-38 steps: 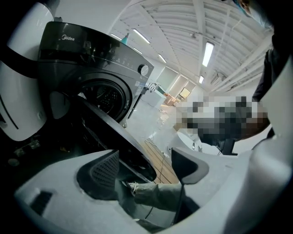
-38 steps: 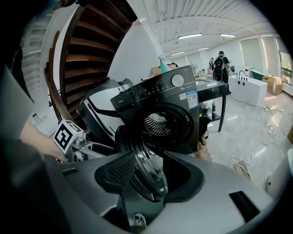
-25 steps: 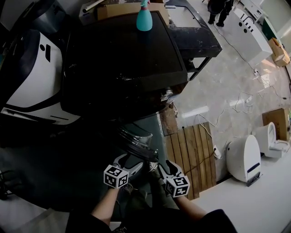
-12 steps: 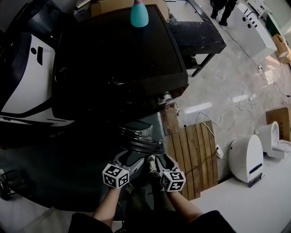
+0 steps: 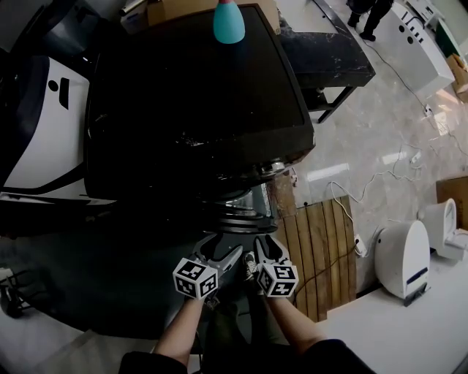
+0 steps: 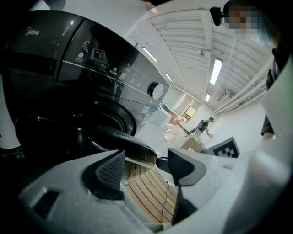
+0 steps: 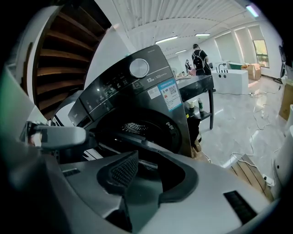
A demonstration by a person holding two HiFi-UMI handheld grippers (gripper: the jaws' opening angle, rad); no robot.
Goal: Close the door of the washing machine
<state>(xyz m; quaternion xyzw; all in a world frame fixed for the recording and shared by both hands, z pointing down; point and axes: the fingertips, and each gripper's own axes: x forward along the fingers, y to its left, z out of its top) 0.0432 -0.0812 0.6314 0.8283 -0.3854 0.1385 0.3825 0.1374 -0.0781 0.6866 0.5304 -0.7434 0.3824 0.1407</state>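
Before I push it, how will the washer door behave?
The door looks like a thick, rigid ring, so it probably won't flex. Standing partly open on the washer, it should swing on its hinge rather than slide, likely needing a firm last push.

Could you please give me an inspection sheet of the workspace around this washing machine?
Surface: glossy pale floor; wooden slatted platform beside the machine.
Job's things: black washing machine; its door stands ajar, not yet shut.
Clutter: teal bottle on the machine's top.
Grippers: left tool and right tool open, jaws just been closing, nothing between them, close to the door.
Cables: white cables loose on the floor.
Surroundings: black table, white appliance, person far off.
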